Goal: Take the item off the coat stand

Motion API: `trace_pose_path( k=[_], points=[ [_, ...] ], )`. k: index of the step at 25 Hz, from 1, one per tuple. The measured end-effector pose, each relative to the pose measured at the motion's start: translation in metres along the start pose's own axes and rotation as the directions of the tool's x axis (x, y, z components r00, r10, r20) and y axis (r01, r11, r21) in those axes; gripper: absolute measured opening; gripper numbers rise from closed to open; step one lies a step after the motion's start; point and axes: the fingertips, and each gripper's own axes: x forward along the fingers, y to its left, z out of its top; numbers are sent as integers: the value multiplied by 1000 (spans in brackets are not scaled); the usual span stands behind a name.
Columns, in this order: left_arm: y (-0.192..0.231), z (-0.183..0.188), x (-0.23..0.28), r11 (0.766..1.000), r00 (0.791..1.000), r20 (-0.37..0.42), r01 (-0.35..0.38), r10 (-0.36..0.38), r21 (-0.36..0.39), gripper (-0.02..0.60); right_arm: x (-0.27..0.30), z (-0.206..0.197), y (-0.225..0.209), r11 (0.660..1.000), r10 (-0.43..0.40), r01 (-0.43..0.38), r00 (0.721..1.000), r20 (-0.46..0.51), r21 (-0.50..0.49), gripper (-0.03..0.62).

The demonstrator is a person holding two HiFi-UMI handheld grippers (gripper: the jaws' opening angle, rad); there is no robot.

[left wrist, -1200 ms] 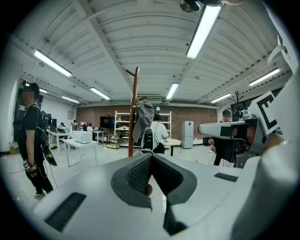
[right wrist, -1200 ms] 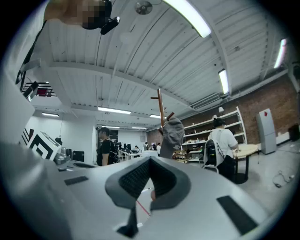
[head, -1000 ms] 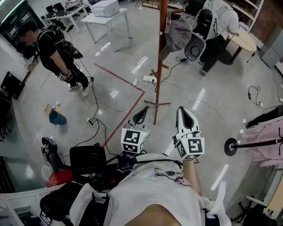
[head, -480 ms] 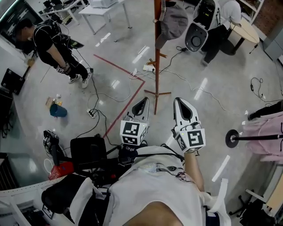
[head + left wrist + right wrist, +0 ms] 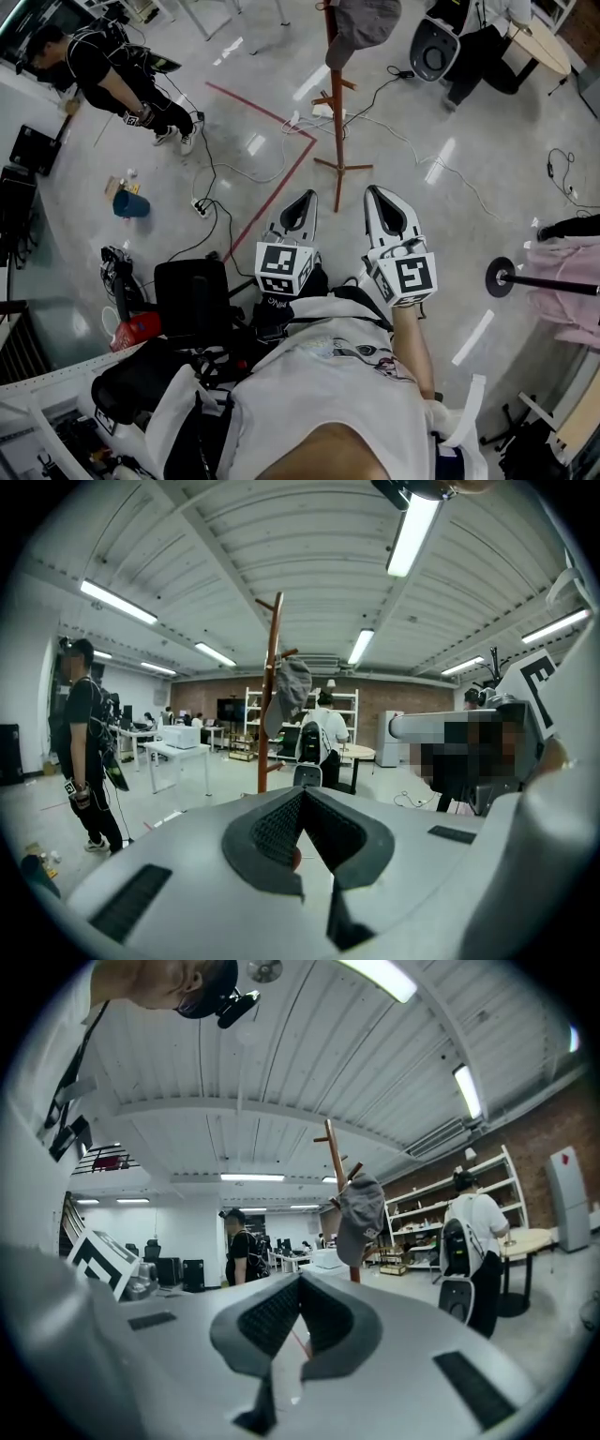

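left hand-held gripper (image 5: pixel 304 197) has its jaws closed tip to tip with nothing between them. right hand-held gripper (image 5: pixel 377 195) is the same, pinched together and empty. both are held out in front of the person's chest, side by side, pointing toward the coat stand (image 5: pixel 337 112), and neither touches anything. the task's item reads as the grey cap (image 5: pixel 362 19), hanging on an upper peg of the stand, well apart from both grippers with open floor (image 5: pixel 441 122) in between. judgement: the task is at the approach stage and nothing is done yet. left to do: close the gap, open one pair of jaws, grip the cap, lift it clear of the peg. a red tape line (image 5: pixel 272 220) and loose cables (image 5: pixel 394 122) run across the floor round the stand's feet, so there's a likely trip or snag risk on the way in. containers: none belongs to the task as far as can be seen. a red tub (image 5: pixel 141 330) sits low left by the black gear, contents hidden. a blue thing (image 5: pixel 131 204) lies on the floor further out, can't tell if it holds anything. in the left gripper view a white box (image 5: pixel 178 735) stands closed on a worktop (image 5: pixel 192 750), and the shelves (image 5: pixel 246 726) behind are too small to read. the person in black (image 5: pixel 112 70) and the person with a backpack (image 5: pixel 323 735) both stand off from the stand.
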Motion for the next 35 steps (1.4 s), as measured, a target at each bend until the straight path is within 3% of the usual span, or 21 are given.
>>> trace_pose_path(
  k=[19, 28, 35],
  points=[
    [81, 48, 124, 991, 990, 33, 134, -135, 14, 3, 135, 20, -48, 994, -107, 108, 994, 16, -35, 3],
    [104, 56, 157, 985, 984, 30, 173, -173, 0, 3, 163, 15, -79, 985, -174, 174, 985, -4, -5, 3],
    [97, 68, 183, 988, 987, 45, 156, -156, -2, 3, 178, 23, -102, 992, -130, 130, 991, 12, 0, 3]
  ],
)
